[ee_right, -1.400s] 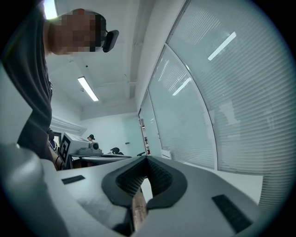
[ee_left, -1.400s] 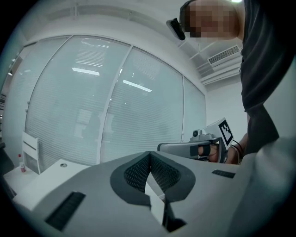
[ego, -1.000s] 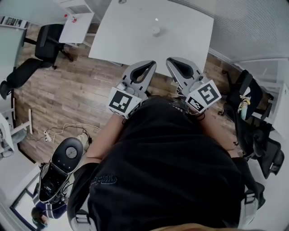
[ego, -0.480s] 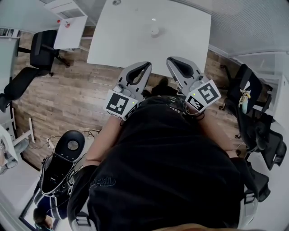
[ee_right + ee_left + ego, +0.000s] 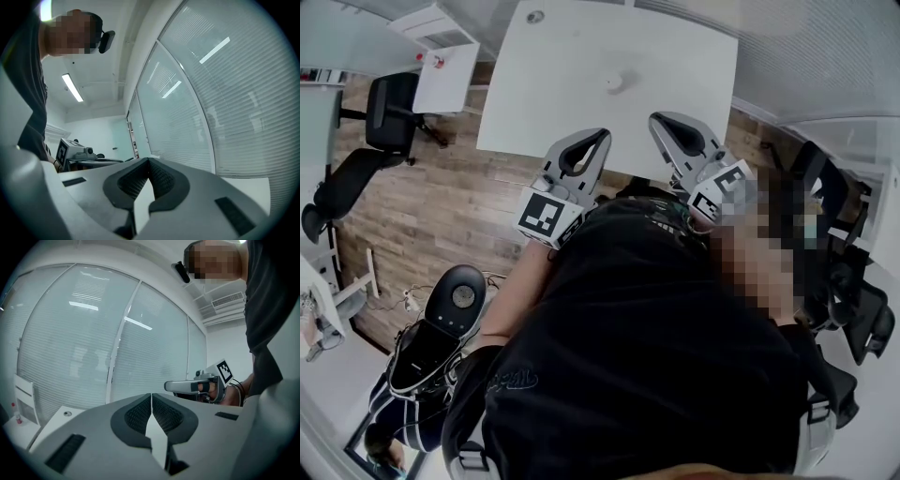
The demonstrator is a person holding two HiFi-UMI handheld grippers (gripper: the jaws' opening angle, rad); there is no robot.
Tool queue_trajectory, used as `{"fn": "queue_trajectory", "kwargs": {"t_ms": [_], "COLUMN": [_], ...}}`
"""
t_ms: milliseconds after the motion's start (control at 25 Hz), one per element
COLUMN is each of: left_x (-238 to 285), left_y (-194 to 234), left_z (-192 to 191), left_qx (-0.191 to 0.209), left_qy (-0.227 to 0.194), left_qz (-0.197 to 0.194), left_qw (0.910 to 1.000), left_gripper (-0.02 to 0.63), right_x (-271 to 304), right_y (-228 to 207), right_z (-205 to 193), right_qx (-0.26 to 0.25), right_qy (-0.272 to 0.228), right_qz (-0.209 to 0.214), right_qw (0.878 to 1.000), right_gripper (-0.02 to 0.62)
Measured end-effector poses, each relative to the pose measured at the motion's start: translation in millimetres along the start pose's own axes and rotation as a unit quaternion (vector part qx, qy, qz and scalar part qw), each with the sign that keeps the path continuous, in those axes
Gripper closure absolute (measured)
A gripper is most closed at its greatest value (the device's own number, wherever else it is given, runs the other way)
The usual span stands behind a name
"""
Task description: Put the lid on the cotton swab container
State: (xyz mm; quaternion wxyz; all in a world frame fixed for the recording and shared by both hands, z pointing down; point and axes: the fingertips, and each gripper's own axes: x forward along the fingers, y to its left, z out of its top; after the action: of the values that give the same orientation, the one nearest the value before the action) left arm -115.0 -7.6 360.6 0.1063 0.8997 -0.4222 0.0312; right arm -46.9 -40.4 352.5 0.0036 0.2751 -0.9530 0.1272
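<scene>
On the white table (image 5: pixel 694 56), in the head view, stands a small pale container (image 5: pixel 614 82). A small round flat thing (image 5: pixel 534 16) lies near the table's far left corner and also shows in the left gripper view (image 5: pixel 68 414); I cannot tell whether it is the lid. My left gripper (image 5: pixel 598 136) and right gripper (image 5: pixel 661 120) are held up in front of the person's chest, at the table's near edge and well short of the container. Both are shut and hold nothing. Each gripper view looks at glass walls, with shut jaws, left gripper (image 5: pixel 151 394) and right gripper (image 5: pixel 149 160).
Black office chairs (image 5: pixel 384 108) and a small white side table (image 5: pixel 445 66) stand at the left on the wood floor. More chairs (image 5: pixel 848 291) crowd the right side. A black device (image 5: pixel 441 328) sits on the floor at lower left.
The head view has shifted, so the table and container sit a little lower and closer in the picture. Both grippers stay shut and almost unmoved in front of the chest.
</scene>
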Motion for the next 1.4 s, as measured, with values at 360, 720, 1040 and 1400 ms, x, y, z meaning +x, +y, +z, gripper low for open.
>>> {"fn": "queue_trajectory", "kwargs": {"t_ms": [360,720,1040,1400], "left_x": [50,71,99,116], "left_y": [13,29,69,107], "left_z": [0,-38,-75,-131], "left_qx": [0.009,0.037,0.019,0.033], "left_qy": [0.005,0.053,0.085,0.094], "left_qz": [0.030,0.022,0.007,-0.012], "left_qw": [0.9995,0.9977,0.9962,0.9950], "left_gripper": [0.579,0.484,0.351,0.296], "right_x": [-21,-6,7,32], "right_y": [-52,-69,-93,-120], "right_z": [4,-13,-16,-21], "right_qx": [0.002,0.027,0.032,0.053], "right_qy": [0.010,0.026,0.039,0.049], "right_qz": [0.007,0.001,-0.037,-0.070], "right_qw": [1.000,0.999,0.998,0.995], "right_gripper": [0.572,0.572,0.572,0.572]}}
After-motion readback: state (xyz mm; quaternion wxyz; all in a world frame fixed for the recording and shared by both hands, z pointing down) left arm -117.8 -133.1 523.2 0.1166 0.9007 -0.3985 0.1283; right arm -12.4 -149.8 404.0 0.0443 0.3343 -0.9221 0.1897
